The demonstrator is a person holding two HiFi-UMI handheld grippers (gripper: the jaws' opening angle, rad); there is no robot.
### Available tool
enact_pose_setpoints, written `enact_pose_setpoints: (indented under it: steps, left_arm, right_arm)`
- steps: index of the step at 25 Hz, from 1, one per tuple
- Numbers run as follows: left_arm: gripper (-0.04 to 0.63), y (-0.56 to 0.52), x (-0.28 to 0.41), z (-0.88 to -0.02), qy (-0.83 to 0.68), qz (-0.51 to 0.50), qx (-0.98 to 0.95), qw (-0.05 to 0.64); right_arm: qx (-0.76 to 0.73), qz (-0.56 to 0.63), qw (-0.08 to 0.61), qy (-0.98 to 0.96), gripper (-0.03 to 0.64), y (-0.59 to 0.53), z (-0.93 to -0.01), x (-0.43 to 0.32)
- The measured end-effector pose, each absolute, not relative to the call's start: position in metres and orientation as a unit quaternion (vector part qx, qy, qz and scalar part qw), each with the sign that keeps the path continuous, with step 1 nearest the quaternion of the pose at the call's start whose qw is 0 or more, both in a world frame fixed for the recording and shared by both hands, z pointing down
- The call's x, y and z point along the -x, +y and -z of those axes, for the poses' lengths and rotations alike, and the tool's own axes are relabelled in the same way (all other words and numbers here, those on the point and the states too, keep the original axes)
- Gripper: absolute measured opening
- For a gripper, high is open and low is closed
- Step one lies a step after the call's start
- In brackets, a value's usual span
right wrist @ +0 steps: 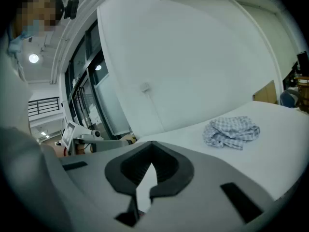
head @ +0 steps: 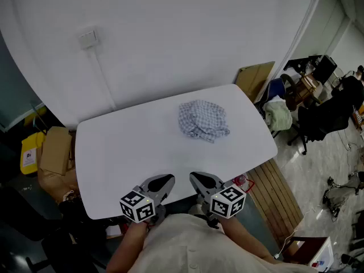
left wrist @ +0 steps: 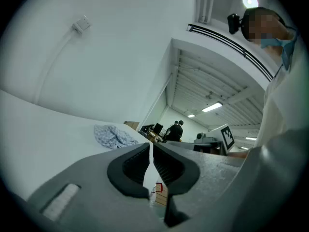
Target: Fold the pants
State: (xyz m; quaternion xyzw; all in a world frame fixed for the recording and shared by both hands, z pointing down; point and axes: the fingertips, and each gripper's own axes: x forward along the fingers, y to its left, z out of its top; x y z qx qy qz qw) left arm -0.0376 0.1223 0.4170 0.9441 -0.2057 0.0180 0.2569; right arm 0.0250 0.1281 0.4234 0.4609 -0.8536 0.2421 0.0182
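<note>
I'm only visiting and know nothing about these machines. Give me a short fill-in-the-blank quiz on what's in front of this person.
The crumpled blue-and-white checked pants lie on the white ____.
They are bunched up, not yet ____.
The left gripper and right gripper, at the table's near edge, both hold ____.
In the head view the brown cardboard box sits off the table's ____ end.
Missing words: table; folded; nothing; left.

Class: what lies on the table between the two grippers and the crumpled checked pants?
Nothing: the head view shows only bare white table between the left gripper, the right gripper and the pants.
</note>
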Motion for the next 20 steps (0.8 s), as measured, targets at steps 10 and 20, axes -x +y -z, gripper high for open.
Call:
enact_pose_setpoints:
  steps: [10,20]
  left_arm:
    - [0.02,0.121,0.044,-0.416,-0.209,-0.016,-0.944,0.256]
    - [0.02,0.12,0.05,-0.422,-0.217,-0.015,-0.94,0.262]
  right_arm:
    - [-0.456,-0.242,0.022,-0.856,0.015,0.127,-0.424,-0.018]
    - [-0.416,-0.246,0.022,-0.875,0.018,0.128,-0.423,-0.002]
